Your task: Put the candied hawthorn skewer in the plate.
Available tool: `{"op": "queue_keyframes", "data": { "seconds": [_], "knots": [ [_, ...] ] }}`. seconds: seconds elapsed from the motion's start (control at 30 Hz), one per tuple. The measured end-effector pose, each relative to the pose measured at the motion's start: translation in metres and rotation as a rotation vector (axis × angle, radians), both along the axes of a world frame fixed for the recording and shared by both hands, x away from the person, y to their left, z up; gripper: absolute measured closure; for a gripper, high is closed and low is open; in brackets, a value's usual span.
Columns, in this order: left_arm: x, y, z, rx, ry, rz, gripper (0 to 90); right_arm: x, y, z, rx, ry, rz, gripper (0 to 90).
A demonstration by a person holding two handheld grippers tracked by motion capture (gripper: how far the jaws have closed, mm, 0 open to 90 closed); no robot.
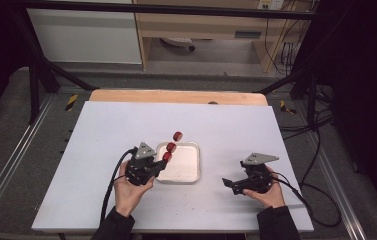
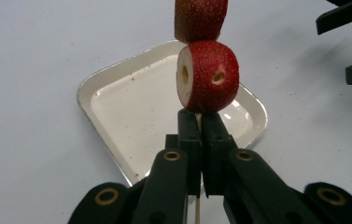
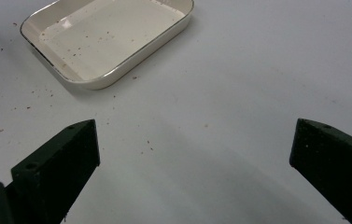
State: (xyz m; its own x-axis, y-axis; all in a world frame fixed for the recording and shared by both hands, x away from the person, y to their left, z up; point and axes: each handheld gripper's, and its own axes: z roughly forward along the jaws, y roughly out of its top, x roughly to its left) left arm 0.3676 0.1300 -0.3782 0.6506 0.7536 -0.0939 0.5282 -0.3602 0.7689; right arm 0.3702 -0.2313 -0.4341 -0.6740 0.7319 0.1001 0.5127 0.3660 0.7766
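Held over the white tray (image 1: 188, 174) on the table (image 1: 96, 150): a wooden skewer (image 2: 198, 212) threaded with three strawberry pieces (image 1: 171, 147), clamped low between the shut fingers of the left gripper (image 1: 152, 168), seemingly to keep crumbs off the table. Parked well to the side, fingers wide and empty: the right gripper (image 1: 229, 184). Cut off in the left gripper view: the top piece.

The topmost strawberry piece (image 2: 200, 19) is being cut off by the upper edge in the left gripper view, and most of the wooden skewer (image 2: 198, 212) is being hidden between the clamped jaws
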Motion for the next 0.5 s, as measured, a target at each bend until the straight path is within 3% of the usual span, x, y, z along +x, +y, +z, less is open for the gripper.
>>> {"op": "queue_keyframes", "data": {
  "seconds": [0.2, 0.5],
  "knots": [
    [0.011, -0.004, 0.007, 0.035, 0.006, 0.000, 87.9, -0.003, -0.006, -0.005, -0.010, 0.011, -0.006, 2.1],
    [0.028, -0.016, -0.001, 0.095, 0.049, -0.007, 87.8, -0.008, -0.011, -0.007, -0.015, 0.004, -0.011, 2.0]
  ]
}}
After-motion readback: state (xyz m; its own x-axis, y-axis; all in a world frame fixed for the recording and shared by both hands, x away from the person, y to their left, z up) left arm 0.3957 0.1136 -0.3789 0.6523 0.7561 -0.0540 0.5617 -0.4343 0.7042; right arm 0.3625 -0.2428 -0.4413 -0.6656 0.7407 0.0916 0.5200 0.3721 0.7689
